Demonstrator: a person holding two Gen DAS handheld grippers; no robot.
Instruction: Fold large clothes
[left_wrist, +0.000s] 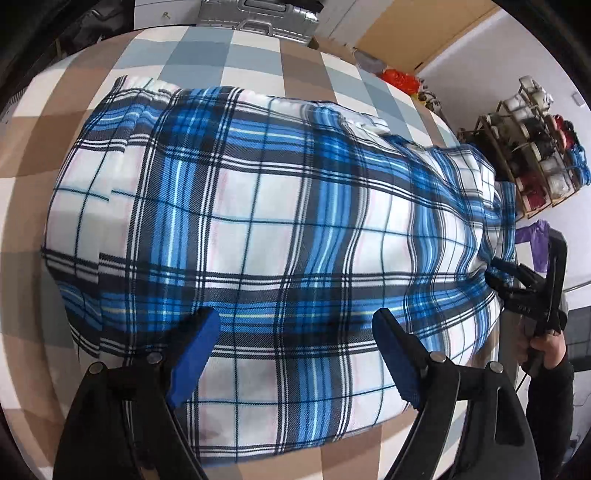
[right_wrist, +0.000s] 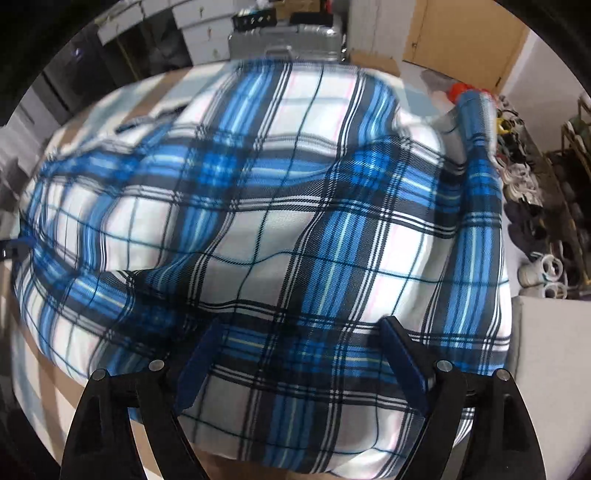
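I am working in a lived-in room of a home, at a surface spread with a brown, white and grey-blue checked cloth (left_wrist: 255, 51). Behind it stand a silver hard-shell suitcase (right_wrist: 284, 38), white drawer units (right_wrist: 201, 27) and a light wooden door (right_wrist: 465, 37). To one side a wooden shoe rack (left_wrist: 532, 158) is full, with more shoes (right_wrist: 532, 225) scattered over the floor.

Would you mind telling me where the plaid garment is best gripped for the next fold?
Probably the near edge of the plaid garment, coming from above: that hem lies flat on the checked surface, just below the open left gripper, so fingers can pinch it.
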